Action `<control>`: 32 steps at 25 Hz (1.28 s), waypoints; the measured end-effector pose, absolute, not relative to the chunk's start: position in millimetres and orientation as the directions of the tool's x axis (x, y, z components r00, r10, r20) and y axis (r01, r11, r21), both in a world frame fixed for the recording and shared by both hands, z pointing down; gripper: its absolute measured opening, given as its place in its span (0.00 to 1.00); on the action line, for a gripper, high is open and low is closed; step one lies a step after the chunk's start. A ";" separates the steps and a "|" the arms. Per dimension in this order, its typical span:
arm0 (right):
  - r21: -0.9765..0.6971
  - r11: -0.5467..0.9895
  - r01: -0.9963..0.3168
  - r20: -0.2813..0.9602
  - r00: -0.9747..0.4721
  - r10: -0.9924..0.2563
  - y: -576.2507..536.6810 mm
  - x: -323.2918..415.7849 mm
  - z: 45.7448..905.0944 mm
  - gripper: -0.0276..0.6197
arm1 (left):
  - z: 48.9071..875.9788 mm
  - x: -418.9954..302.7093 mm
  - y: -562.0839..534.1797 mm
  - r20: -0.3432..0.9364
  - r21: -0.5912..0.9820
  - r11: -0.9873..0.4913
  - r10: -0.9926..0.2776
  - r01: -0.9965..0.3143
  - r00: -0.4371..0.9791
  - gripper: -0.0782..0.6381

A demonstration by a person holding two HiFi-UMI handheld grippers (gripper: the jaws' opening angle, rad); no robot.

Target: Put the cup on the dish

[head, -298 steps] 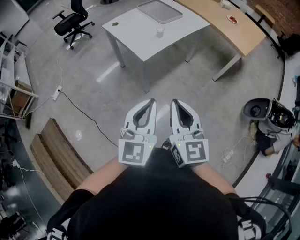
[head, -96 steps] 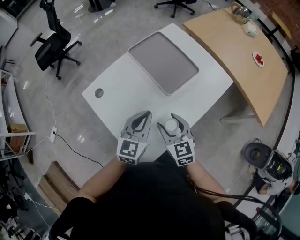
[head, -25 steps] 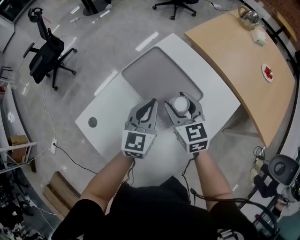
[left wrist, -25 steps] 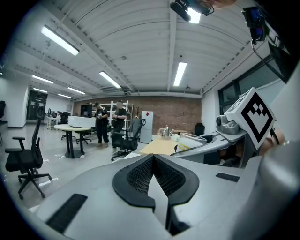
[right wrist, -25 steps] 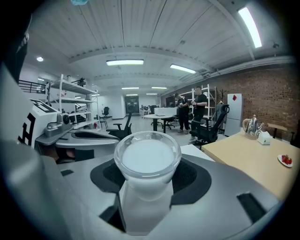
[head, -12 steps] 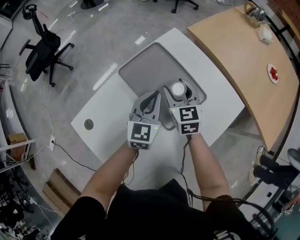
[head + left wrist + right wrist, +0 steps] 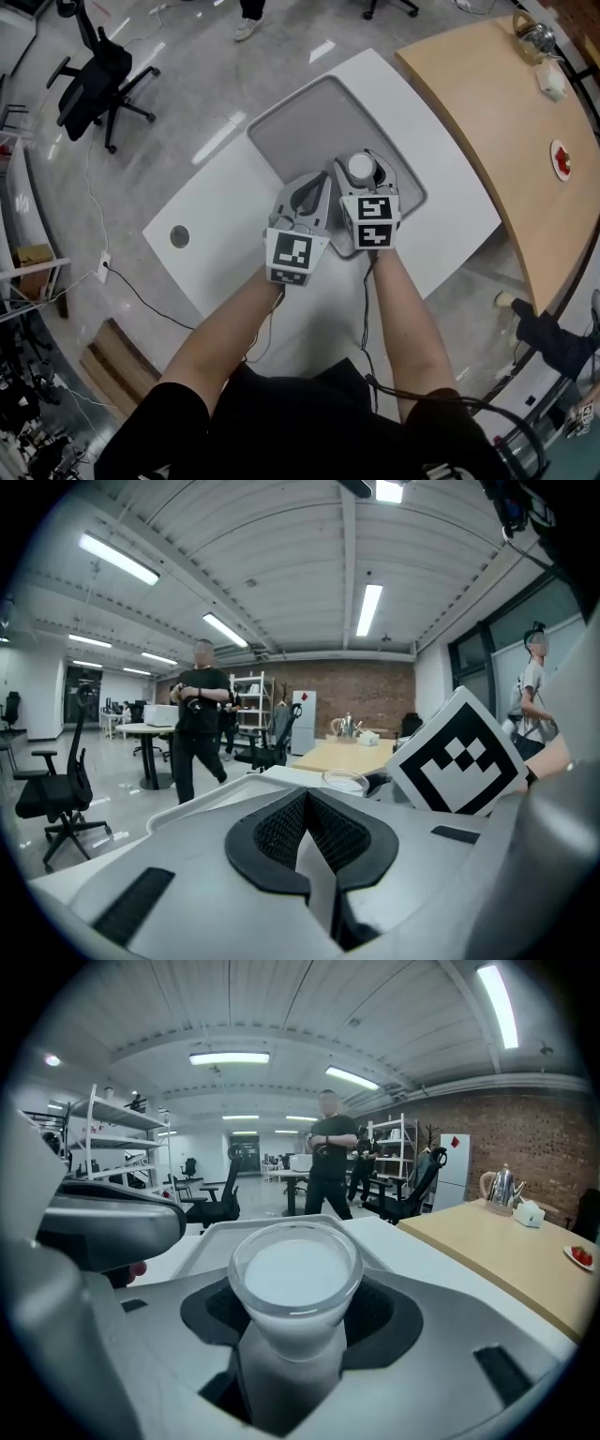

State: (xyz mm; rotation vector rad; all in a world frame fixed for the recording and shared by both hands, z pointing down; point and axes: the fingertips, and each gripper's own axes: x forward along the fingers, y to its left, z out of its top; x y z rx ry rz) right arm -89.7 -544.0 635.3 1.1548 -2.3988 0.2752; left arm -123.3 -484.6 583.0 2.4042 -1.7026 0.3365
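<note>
A small clear cup (image 7: 361,168) (image 7: 295,1279) with a white inside sits upright between the jaws of my right gripper (image 7: 367,176) (image 7: 296,1335), which is shut on it. The cup hangs over the near right part of the grey dish (image 7: 305,127), a shallow rectangular tray with a raised rim (image 7: 225,1229) on the white table (image 7: 225,230). My left gripper (image 7: 305,194) (image 7: 309,841) is just to the left of it, jaws shut with nothing between them, over the dish's near edge. The cup's rim (image 7: 344,781) shows beside the right gripper's marker cube in the left gripper view.
A curved wooden table (image 7: 506,103) stands at the right with a kettle (image 7: 531,33) and a small plate (image 7: 562,159). A black office chair (image 7: 94,66) is on the floor at far left. A person in black (image 7: 330,1162) walks beyond the table. The white table has a cable hole (image 7: 179,236).
Over the last second both grippers moved farther out over the dish, the right one carrying the cup. Earlier the cup stood on the white table and was taken up by the right gripper.
</note>
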 end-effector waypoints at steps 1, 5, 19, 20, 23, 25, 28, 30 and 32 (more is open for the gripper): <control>0.013 0.627 -0.779 0.493 -0.540 -0.682 -543.9 -90.7 639.7 0.45 | 583.6 -124.3 -483.7 0.283 0.020 -0.324 -0.906 -0.946 0.316 0.12; 0.002 0.622 -0.783 0.511 -0.534 -0.673 -542.7 -91.0 652.6 0.45 | 588.2 -126.9 -478.9 0.295 0.022 -0.326 -0.901 -0.945 0.318 0.12; -0.004 0.612 -0.790 0.486 -0.537 -0.690 -535.7 -85.7 652.1 0.45 | 578.5 -126.6 -470.4 0.292 0.021 -0.327 -0.902 -0.945 0.319 0.12; -0.008 0.614 -0.789 0.484 -0.540 -0.688 -534.8 -84.9 651.2 0.45 | 577.1 -126.2 -469.2 0.291 0.020 -0.328 -0.902 -0.944 0.319 0.12; -0.016 0.611 -0.791 0.476 -0.544 -0.691 -532.1 -81.3 642.2 0.45 | 572.7 -126.0 -464.0 0.288 0.018 -0.329 -0.903 -0.944 0.320 0.12; -0.022 0.607 -0.794 0.455 -0.549 -0.701 -528.4 -79.3 628.2 0.45 | 568.0 -126.9 -459.1 0.285 0.018 -0.327 -0.904 -0.945 0.318 0.12; -0.023 0.609 -0.793 0.418 -0.561 -0.714 -518.4 -77.9 602.1 0.45 | 556.5 -128.2 -450.8 0.278 0.017 -0.322 -0.908 -0.947 0.314 0.12; -0.021 0.615 -0.788 0.386 -0.574 -0.722 -509.8 -76.8 580.3 0.45 | 544.2 -127.6 -445.4 0.265 0.009 -0.322 -0.912 -0.947 0.313 0.12; -0.010 0.622 -0.783 0.356 -0.584 -0.729 -498.6 -75.8 557.4 0.45 | 528.7 -127.2 -439.1 0.245 -0.002 -0.322 -0.918 -0.947 0.312 0.12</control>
